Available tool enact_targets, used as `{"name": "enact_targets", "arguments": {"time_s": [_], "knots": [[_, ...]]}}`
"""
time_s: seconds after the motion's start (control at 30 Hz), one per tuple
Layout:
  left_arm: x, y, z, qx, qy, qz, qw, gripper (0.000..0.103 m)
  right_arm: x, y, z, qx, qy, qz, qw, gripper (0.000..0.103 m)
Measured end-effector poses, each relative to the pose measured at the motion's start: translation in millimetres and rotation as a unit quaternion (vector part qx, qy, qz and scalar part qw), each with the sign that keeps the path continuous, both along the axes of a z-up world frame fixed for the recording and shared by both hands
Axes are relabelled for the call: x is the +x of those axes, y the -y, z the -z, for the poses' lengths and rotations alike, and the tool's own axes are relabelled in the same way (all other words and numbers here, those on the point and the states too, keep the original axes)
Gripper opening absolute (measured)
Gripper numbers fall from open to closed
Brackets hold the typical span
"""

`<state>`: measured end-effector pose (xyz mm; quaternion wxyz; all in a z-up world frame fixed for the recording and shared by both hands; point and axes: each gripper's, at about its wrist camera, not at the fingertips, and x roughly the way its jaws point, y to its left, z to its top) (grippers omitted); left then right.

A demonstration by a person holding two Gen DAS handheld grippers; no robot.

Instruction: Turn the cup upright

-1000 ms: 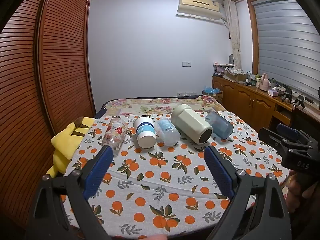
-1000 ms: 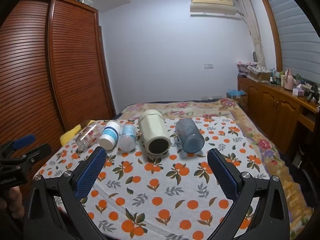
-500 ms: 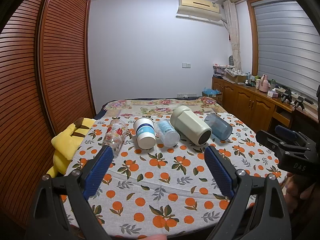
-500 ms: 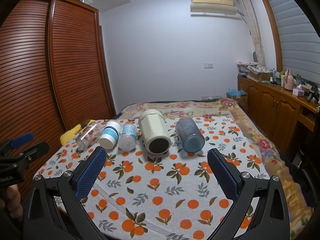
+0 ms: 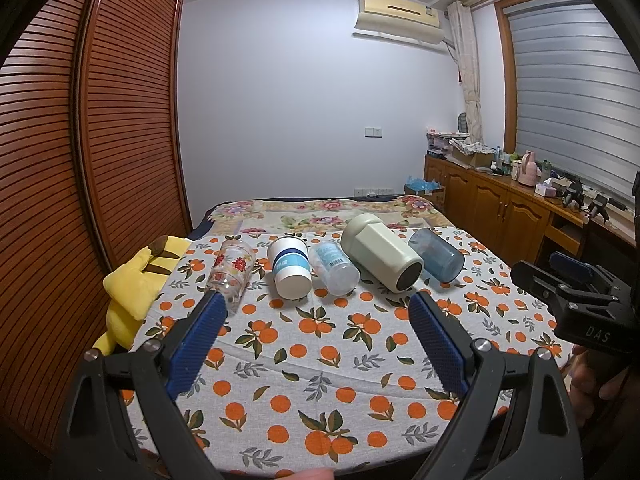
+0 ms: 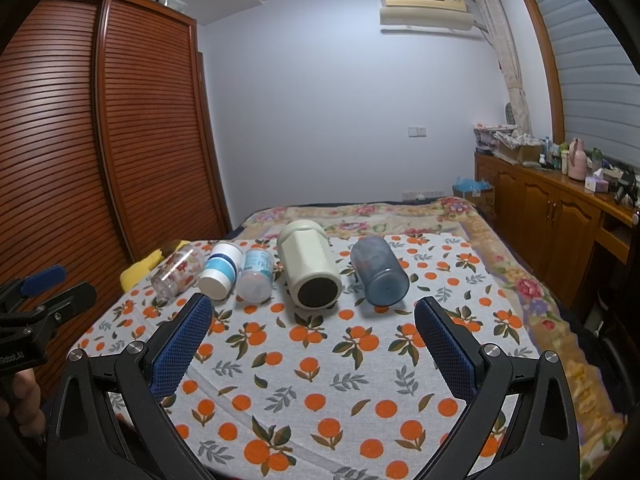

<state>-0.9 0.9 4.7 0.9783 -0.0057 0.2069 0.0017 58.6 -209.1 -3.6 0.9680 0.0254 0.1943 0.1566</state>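
- Five cups lie on their sides in a row across the far part of the bed, on an orange-print cloth (image 6: 320, 360); none stands upright, so the task is at its start, in my judgement.
- From left to right: a clear glass with red flowers (image 5: 231, 270), a white cup with a blue band (image 5: 289, 266), a clear cup with a pale blue label (image 5: 334, 266), a big cream cup (image 5: 382, 251) with a dark end towards the cameras, and a blue translucent cup (image 6: 378, 270).
- The task does not say which cup is first; the frames do not settle it either.
- The left claw (image 5: 316, 334) is wide open and holds nothing; it hovers over the near cloth, well apart from the row, its left pad (image 5: 196, 346) in line with the flowered glass.
- The right claw (image 6: 314, 338) is also wide open and empty; the cream cup and the blue cup are seen between its pads.
- The next move probably calls for a reach forward and down to one cup, closing on its side wall, then a turn of the wrist so that the mouth faces up. The cups are round and the bed is soft, so a cup can roll away or tip when it is set down.
- Writing: the right claw's body, seen in the left view, shows "DAS"; the left claw's body in the right view shows letters that I cannot read surely. The print on the pale blue label is too small to read.
- A yellow plush toy (image 5: 132, 284) lies at the left edge of the bed.
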Motion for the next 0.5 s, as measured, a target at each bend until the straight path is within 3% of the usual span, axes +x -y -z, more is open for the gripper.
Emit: {"name": "enact_targets", "arguments": {"time_s": [0.5], "knots": [[-0.5, -0.6, -2.0, 0.001, 0.002, 0.000, 1.0000, 0.093, -2.6, -1.4, -1.1, -0.002, 0.003, 0.002, 1.000, 0.103]]}}
